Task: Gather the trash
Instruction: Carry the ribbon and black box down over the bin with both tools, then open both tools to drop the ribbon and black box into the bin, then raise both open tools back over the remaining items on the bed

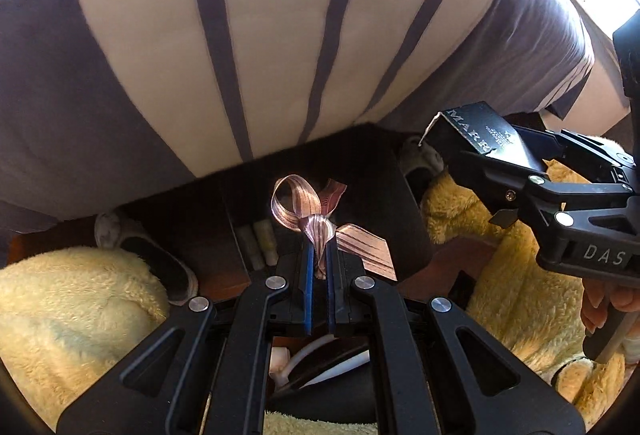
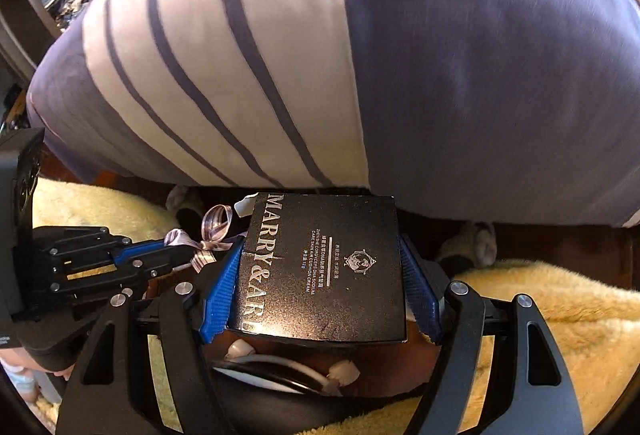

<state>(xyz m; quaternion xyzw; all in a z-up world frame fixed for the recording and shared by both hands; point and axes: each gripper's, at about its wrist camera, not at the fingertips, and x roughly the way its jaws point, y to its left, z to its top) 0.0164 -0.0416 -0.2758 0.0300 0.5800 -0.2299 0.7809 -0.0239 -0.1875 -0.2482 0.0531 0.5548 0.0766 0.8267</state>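
My left gripper [image 1: 319, 255] is shut on a pink striped ribbon bow [image 1: 316, 219], held up in front of the bed; it also shows in the right wrist view [image 2: 208, 239], with the left gripper [image 2: 188, 255] to the left. My right gripper [image 2: 320, 267] is shut on a black "MARRY&ARE" cosmetics box [image 2: 324, 267], its blue pads [image 2: 220, 291] pressing both sides. In the left wrist view the box [image 1: 484, 139] and right gripper [image 1: 496, 171] are at the right.
A bed with a grey and white striped cover [image 1: 260, 35] fills the upper half. The person's fluffy yellow trouser legs [image 1: 72, 307] and grey slippers [image 1: 120, 239] are below. A dark open box with tubes [image 1: 256, 243] sits under the bed edge. A white cable [image 2: 280, 367] lies below.
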